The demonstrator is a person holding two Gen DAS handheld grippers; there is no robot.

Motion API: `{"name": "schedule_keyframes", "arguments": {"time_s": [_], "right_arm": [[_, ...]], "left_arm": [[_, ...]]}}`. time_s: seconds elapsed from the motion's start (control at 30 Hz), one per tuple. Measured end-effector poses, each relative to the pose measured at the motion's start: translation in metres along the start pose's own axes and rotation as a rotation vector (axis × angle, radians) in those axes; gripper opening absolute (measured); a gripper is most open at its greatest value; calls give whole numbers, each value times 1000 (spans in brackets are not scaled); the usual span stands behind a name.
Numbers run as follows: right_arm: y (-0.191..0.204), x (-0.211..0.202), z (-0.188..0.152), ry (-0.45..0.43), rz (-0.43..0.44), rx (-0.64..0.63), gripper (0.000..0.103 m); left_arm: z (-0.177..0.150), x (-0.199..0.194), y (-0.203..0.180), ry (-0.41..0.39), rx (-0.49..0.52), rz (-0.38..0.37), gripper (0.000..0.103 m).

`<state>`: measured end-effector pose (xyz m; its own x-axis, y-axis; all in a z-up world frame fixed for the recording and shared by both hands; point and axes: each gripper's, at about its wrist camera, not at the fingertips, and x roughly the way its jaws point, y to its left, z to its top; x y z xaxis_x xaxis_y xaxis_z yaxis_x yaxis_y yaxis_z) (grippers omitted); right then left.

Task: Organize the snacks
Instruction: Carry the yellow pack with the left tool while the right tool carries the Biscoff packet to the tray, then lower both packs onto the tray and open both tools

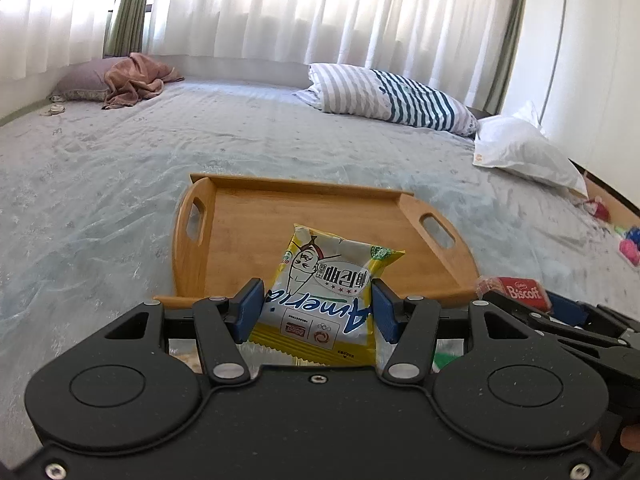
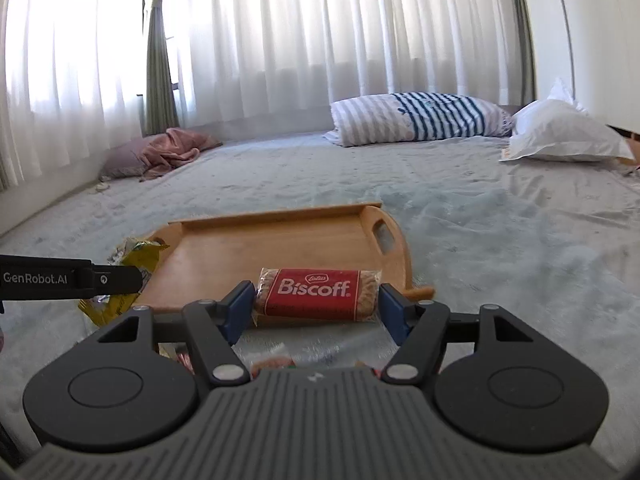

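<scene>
While the left gripper (image 1: 318, 304) presses its pads on the yellow snack bag (image 1: 328, 300) and the right gripper (image 2: 318, 306) clamps the red biscuit pack (image 2: 316, 294), both half open, we hold them above the near edge of the wooden tray (image 2: 280, 248). We should carry each snack forward past the fingertips, low and level over the empty tray floor, and release them side by side, not overlapping.

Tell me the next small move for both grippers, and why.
Probably carry both forward over the wooden tray and lower them. The left gripper is clamped on the yellow snack packet, the right gripper on the Biscoff pack, and the tray lies bare just ahead on the bed.
</scene>
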<state>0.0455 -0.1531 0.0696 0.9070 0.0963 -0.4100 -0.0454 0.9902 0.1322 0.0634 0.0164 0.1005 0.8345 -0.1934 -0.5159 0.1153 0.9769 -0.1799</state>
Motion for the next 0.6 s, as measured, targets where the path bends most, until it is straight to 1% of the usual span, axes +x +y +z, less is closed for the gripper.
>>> {"name": "schedule_keyframes", "arguments": {"time_s": [0.23,0.37,0.6], "right_arm": [[-8,32,11,41,45,23,68],[-8,48,23,29,67,-9,68],[-13,85,41,96,127,-5,68]], "left_arm": [[18,24,4,25,-39,22,55],[29,39,6,39,-59,21,55],[44,73,12,94,-89,34,55]]}}
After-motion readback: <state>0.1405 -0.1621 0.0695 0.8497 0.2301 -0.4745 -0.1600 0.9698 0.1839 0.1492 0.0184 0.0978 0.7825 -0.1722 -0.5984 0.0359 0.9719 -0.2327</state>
